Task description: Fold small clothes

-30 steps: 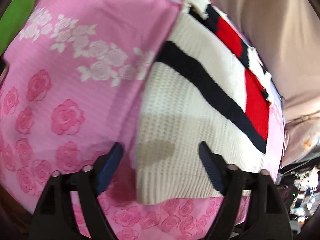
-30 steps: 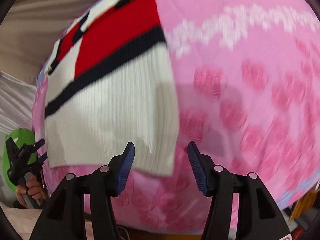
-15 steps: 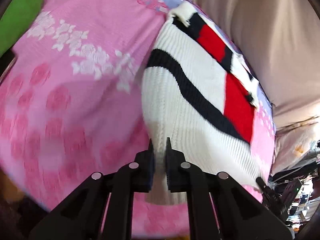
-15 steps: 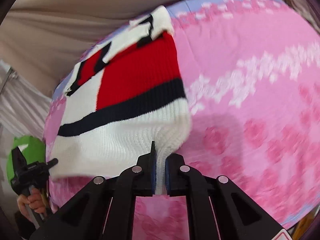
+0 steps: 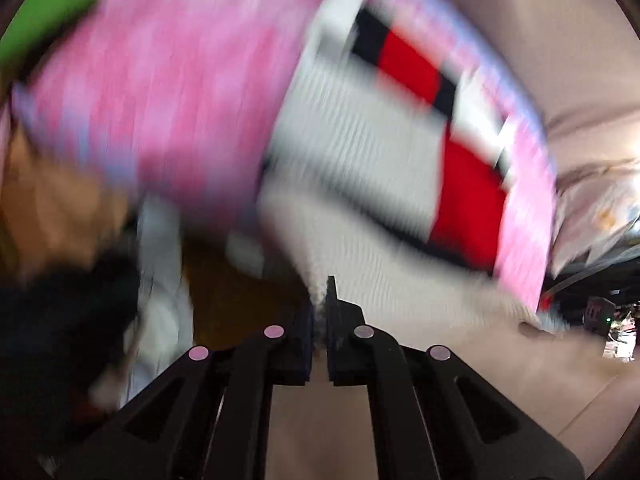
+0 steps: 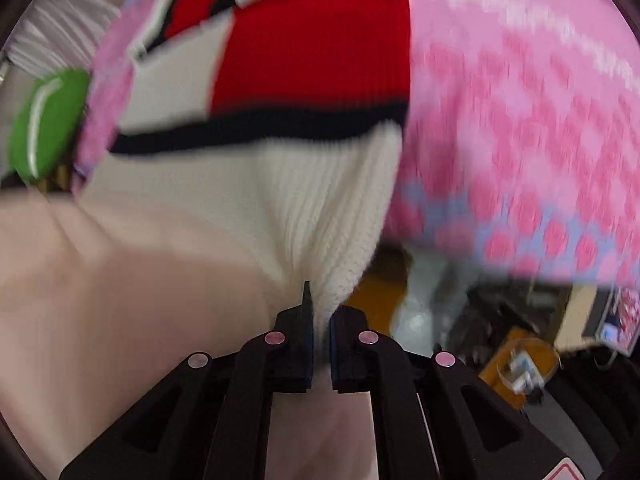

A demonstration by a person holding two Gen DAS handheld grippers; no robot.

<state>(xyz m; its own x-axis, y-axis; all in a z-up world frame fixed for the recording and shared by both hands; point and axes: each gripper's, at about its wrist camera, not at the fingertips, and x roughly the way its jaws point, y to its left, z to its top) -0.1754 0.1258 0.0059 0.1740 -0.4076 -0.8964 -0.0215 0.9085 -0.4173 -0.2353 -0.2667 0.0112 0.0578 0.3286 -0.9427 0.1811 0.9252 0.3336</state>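
A small knitted sweater (image 5: pixel 360 160), white with a dark stripe and red blocks, lies on a pink rose-print sheet (image 5: pixel 180 80). My left gripper (image 5: pixel 319 304) is shut on the sweater's white hem at one corner. My right gripper (image 6: pixel 320 316) is shut on the hem (image 6: pixel 332 264) at the other corner. The sweater also shows in the right wrist view (image 6: pixel 304 64), stretching from the jaws back onto the pink sheet (image 6: pixel 520 120). The hem hangs past the sheet's near edge. Both views are blurred by motion.
A green object (image 6: pixel 48 124) sits at the sheet's left side, also in the left wrist view (image 5: pixel 52 4). Beige cloth (image 6: pixel 100 300) lies under the hem. Brown floor (image 5: pixel 240 292) and household clutter (image 6: pixel 520 360) show below the sheet's edge.
Both grippers, open around the hem a second ago, closed on it and have since pulled it back past the sheet's near edge. The views now move fast.
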